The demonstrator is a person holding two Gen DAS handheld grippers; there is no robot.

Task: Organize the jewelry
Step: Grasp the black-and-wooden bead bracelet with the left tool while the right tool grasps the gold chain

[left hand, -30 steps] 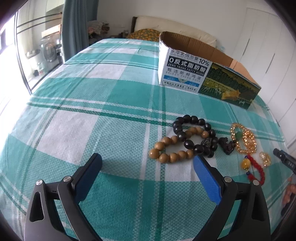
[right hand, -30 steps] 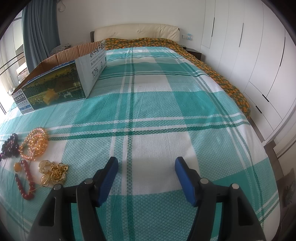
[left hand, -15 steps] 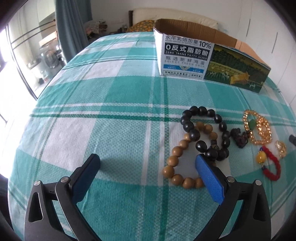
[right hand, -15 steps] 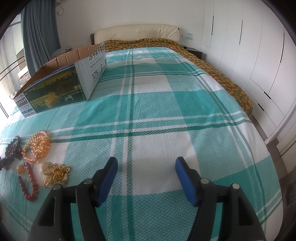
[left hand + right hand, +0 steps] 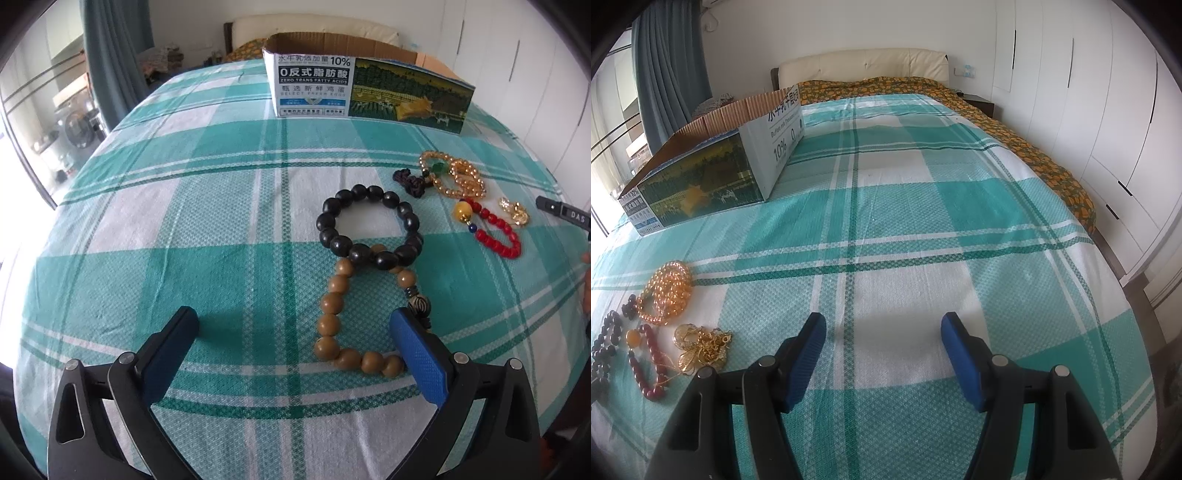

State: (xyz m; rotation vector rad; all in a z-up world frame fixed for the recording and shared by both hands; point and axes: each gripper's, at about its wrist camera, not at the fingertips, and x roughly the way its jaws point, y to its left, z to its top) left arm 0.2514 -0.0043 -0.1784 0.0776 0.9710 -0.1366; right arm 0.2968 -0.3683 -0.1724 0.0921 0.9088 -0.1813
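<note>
we hold the left gripper [image 5: 293,330] tilted down over the bed, its jaws spread wide and gripping nothing. the tan wooden bead bracelet [image 5: 360,315] lies flat on the sheet between and just ahead of the blue pads; its right side runs close beside the right-hand pad [image 5: 415,354], though we cannot tell if they touch. the black bead bracelet [image 5: 369,227] lies just beyond it and overlaps its far end.

we hold the right gripper [image 5: 882,345] tilted down the same way, jaws apart and empty, over bare sheet. from the left wrist view only a dark edge of it [image 5: 563,212] shows at the right border.

further right in the left wrist view lie the amber bead bracelet [image 5: 456,175] with a dark knotted tassel [image 5: 410,181] beside it, the red bead bracelet [image 5: 495,230] and a small pile of gold jewelry [image 5: 515,212]. in the right wrist view this group sits to the left of the gripper: amber beads [image 5: 666,293], red beads [image 5: 646,363], gold pieces [image 5: 701,347].

the surface is a bed with a teal and white plaid sheet [image 5: 923,236]. an open cardboard box [image 5: 369,86] with printed sides stands further up the bed, well apart from the jewelry. beyond it are an orange patterned cover [image 5: 1027,151] and a cream headboard [image 5: 864,64]. white wardrobe doors [image 5: 1089,92] line one side, a blue curtain [image 5: 665,70] and a bright window the other.
</note>
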